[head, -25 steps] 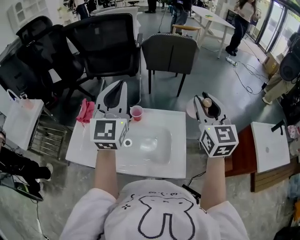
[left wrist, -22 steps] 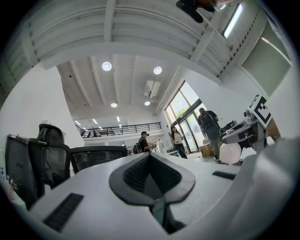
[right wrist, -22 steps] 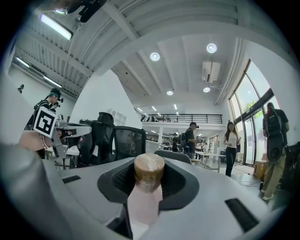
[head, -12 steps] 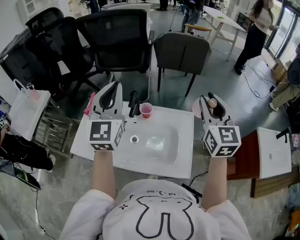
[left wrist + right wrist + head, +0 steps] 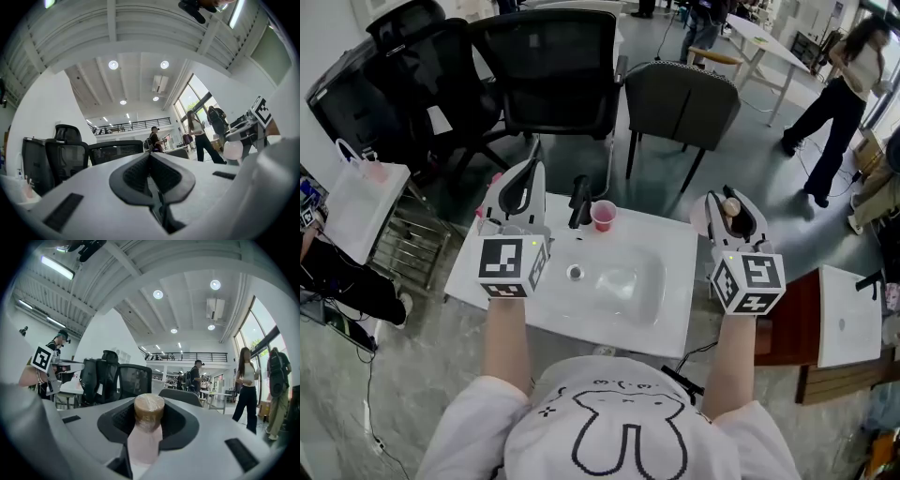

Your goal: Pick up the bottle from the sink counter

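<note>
Bare forearms [image 5: 508, 342] stretched forward side by side, left gripper [image 5: 526, 183] with fingers pressed together, empty; right gripper [image 5: 727, 210] held level, fingers clamped on a bottle [image 5: 146, 430]

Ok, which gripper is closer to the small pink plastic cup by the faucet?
Left. The left gripper is left of the small pink plastic cup, with the black faucet between them; the right gripper is farther off, by the right edge of the white sink counter.
</note>
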